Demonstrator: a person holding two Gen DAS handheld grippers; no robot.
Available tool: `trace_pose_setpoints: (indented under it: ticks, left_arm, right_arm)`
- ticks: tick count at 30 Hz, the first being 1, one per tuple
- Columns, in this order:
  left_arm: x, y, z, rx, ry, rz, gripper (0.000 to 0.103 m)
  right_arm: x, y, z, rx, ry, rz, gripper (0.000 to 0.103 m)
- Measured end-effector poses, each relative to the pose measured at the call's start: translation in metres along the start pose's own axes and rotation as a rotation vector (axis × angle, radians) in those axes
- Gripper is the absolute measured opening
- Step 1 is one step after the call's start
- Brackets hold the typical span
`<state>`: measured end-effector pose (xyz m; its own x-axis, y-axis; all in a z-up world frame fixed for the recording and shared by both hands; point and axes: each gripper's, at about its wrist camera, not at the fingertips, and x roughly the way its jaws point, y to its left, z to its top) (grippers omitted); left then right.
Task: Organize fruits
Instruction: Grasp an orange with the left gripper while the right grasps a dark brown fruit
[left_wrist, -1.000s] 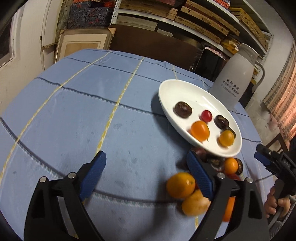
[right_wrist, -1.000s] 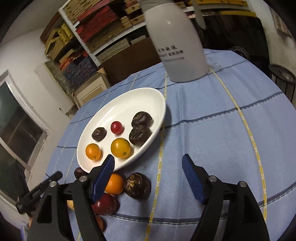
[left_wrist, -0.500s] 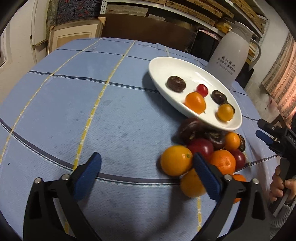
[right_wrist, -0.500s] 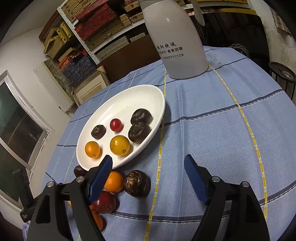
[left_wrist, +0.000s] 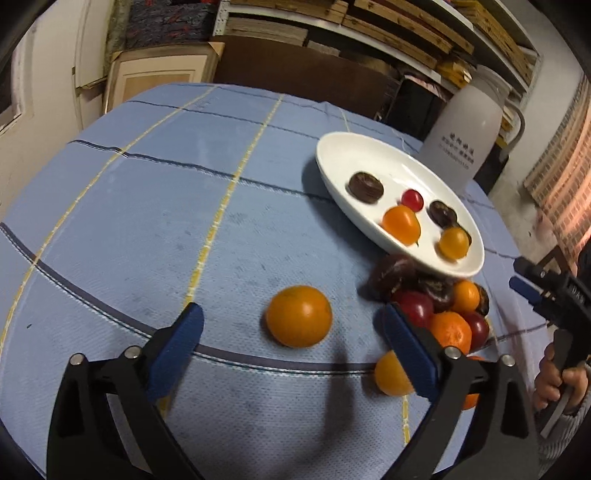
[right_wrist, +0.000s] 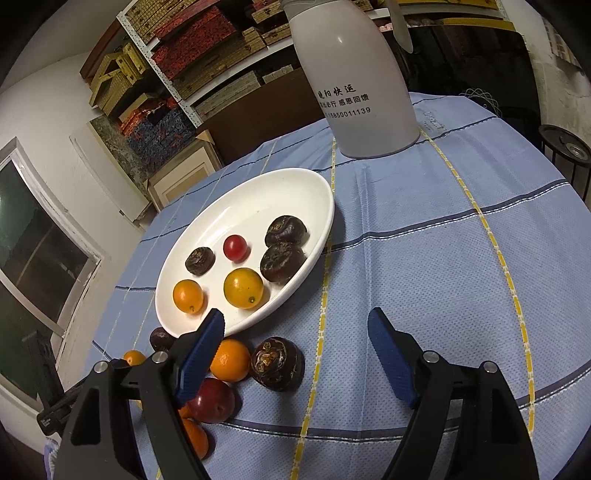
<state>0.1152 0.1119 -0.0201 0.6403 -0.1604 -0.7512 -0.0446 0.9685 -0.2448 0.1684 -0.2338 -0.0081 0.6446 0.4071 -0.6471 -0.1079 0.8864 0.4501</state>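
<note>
A matt, woven blue cloth (right_wrist: 424, 258) covers the table, the white plate (right_wrist: 258, 195) looks glossy and smooth like glazed ceramic, and the flask (right_wrist: 354, 74) is matt white plastic

A storeroom-like home space: shelves (right_wrist: 207, 70) crammed with boxes behind a cloth-covered table (right_wrist: 424, 258).

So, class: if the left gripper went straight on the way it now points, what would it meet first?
Most likely the lone orange on the blue tablecloth: it sits between the left gripper's open jaws, untouched. Depth is hard to judge, so the gripper might meet cloth first.
</note>
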Motion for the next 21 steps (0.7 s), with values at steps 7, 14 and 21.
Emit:
trace_pose_setpoints:
  ticks: [7,14,21]
  left_arm:
    - [0.015,-0.004,0.002,0.007,0.042,-0.023,0.066]
    - [0.021,-0.028,-0.005,0.127,0.052,0.031,0.038]
    - [0.015,-0.026,-0.005,0.125,0.024,0.037,0.038]
  right_arm:
    - [0.004,0.002,-0.002,-0.008,0.014,-0.004,0.081]
    - [0.007,0.003,-0.003,-0.017,0.033,-0.006,0.081]
    - [0.01,0.01,-0.006,-0.056,0.071,0.013,0.081]
